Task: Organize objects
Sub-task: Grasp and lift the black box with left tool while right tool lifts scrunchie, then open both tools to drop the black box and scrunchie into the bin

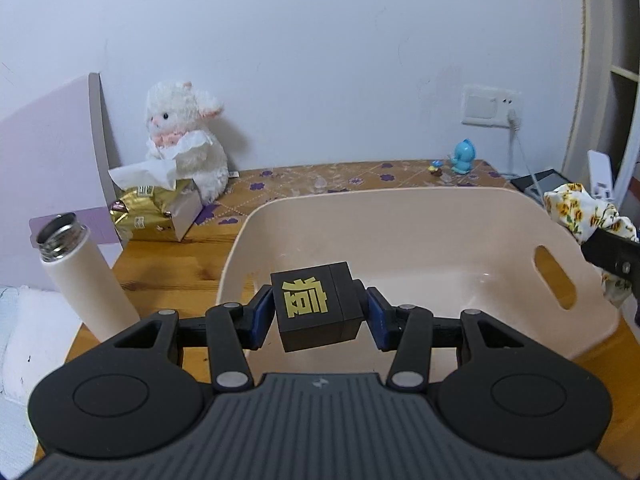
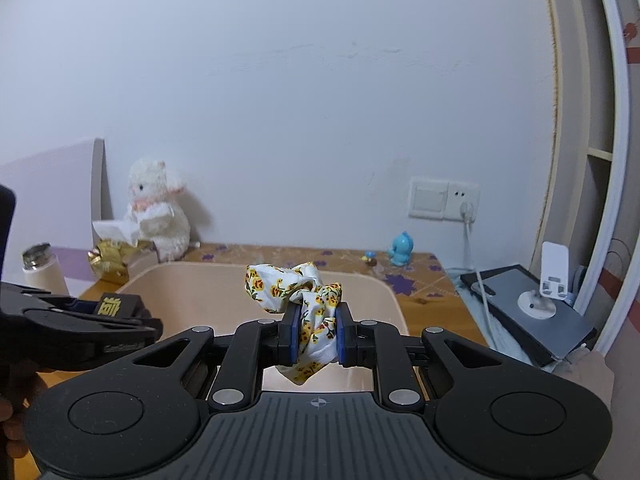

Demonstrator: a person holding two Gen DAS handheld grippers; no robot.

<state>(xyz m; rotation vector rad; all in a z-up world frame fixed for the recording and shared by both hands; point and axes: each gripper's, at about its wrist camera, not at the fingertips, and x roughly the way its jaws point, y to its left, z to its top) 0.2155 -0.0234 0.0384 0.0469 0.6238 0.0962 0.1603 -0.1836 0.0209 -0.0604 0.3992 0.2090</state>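
Observation:
My left gripper [image 1: 318,312] is shut on a black box [image 1: 316,306] with a gold character on its face, held above the near rim of a beige plastic bin [image 1: 400,232]. The right wrist view shows that box [image 2: 116,305] at the left, inside the left gripper. My right gripper [image 2: 317,338] is shut on a floral scrunchie [image 2: 304,300], white with yellow flowers, which hangs over the bin [image 2: 200,288]. In the left wrist view the scrunchie [image 1: 580,212] appears at the right edge, above the bin's handle slot.
A white bottle [image 1: 80,276] with an open steel mouth stands left of the bin. Behind it are a gold tissue pack [image 1: 160,212] and a white plush lamb [image 1: 188,140]. A blue figurine [image 1: 464,156] sits near the wall. A dark tablet [image 2: 528,312] and white stand [image 2: 548,280] lie at the right.

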